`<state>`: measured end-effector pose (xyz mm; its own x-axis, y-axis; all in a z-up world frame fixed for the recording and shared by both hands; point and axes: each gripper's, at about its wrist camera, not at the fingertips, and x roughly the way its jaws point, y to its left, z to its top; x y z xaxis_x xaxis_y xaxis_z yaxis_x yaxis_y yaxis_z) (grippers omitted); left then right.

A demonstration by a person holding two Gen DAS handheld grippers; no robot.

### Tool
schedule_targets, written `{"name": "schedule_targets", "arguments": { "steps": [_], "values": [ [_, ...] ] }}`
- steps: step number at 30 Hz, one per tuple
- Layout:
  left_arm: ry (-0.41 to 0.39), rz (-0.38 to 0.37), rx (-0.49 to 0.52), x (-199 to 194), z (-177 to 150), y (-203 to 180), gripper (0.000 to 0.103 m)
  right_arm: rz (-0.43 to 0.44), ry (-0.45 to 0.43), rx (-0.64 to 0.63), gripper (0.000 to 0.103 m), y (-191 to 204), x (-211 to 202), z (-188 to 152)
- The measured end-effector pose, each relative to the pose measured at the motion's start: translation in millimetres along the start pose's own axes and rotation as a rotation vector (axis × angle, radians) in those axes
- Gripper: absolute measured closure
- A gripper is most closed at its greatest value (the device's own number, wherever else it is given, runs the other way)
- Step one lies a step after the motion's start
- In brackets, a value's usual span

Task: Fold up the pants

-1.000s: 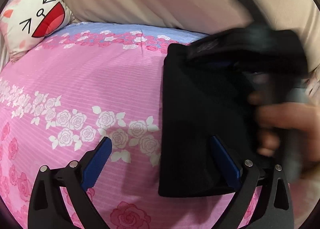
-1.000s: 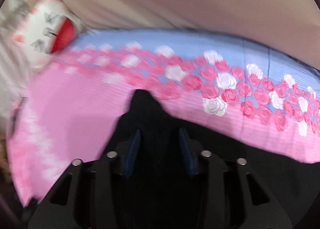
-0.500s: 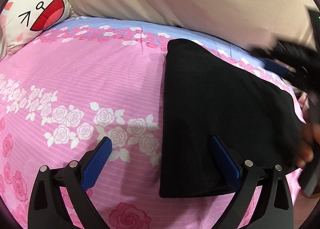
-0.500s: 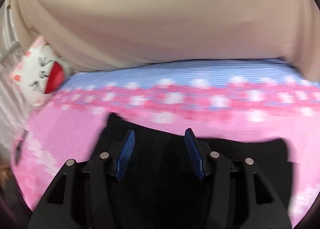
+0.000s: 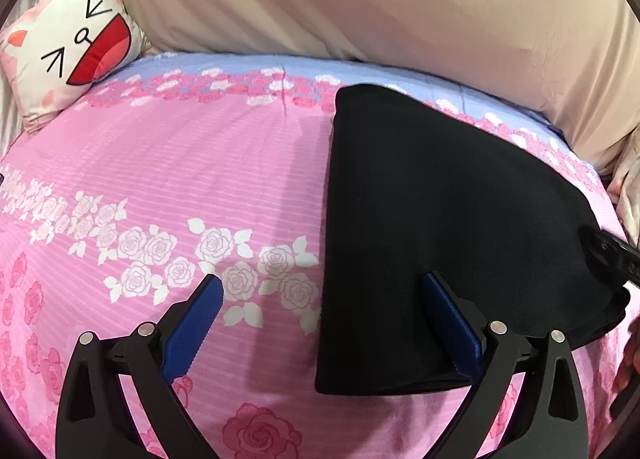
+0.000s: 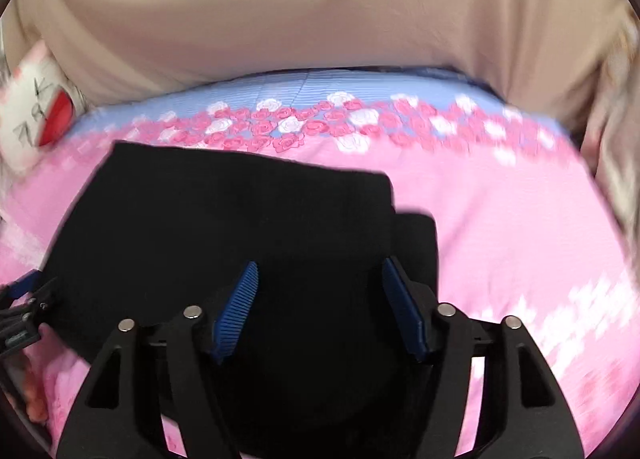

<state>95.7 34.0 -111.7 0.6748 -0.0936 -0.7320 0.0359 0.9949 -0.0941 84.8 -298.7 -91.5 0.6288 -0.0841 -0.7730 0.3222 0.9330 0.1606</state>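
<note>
We see black pants (image 5: 448, 219) already folded into a compact stack on bed (image 5: 160, 179), just ahead of both claws. L claw (image 5: 320, 323) spread wide, empty; R claw (image 6: 318, 307) spread, empty, over stack. Folding looks approx done; maybe edge tidy-up left.

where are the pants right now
The folded black pants lie flat on the pink floral sheet, right of centre in the left wrist view, with the cartoon pillow far off at upper left.

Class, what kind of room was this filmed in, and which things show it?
Most likely a bedroom: a pink rose-print bedsheet covers a bed, a cartoon-face pillow sits at its corner, and folded black pants lie on top.
</note>
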Motion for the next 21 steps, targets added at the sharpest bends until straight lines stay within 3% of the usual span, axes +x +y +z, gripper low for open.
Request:
{"name": "schedule_targets", "arguments": {
  "steps": [2, 7, 10, 13, 15, 16, 19, 21],
  "values": [
    [-0.016, 0.021, 0.016, -7.3, -0.7, -0.1, 0.006, 0.039, -0.027, 0.086, 0.041, -21.9, -23.8, -9.9],
    [-0.037, 0.092, 0.034, -27.6, 1.6, -2.6, 0.006, -0.017, -0.069, 0.114, 0.04, -46.0, -73.2, -30.8],
    [-0.067, 0.111, 0.037, -38.5, 6.2, -11.4, 0.006, 0.002, -0.075, 0.104, 0.04, -42.4, -78.5, -29.9],
    [-0.08, 0.117, 0.069, -44.9, 6.0, -23.9, 0.006, 0.076, -0.055, 0.076, 0.04, -26.7, -61.5, -23.4],
    [-0.075, 0.121, 0.098, -45.3, 4.1, -30.3, 0.006, 0.123, -0.021, 0.063, 0.053, -21.4, -47.6, -25.5],
    [-0.07, 0.129, 0.115, -45.3, 1.8, -33.1, 0.006, 0.146, -0.003, 0.067, 0.07, -18.7, -38.2, -26.4],
    [-0.059, 0.145, 0.141, -44.6, -3.1, -34.5, 0.006, 0.133, -0.033, 0.05, 0.08, -13.7, -37.7, -31.5],
    [-0.062, 0.158, 0.148, -46.2, -4.3, -33.2, 0.006, 0.198, -0.088, 0.097, 0.081, -19.8, -62.6, -33.9]
  ]
}}
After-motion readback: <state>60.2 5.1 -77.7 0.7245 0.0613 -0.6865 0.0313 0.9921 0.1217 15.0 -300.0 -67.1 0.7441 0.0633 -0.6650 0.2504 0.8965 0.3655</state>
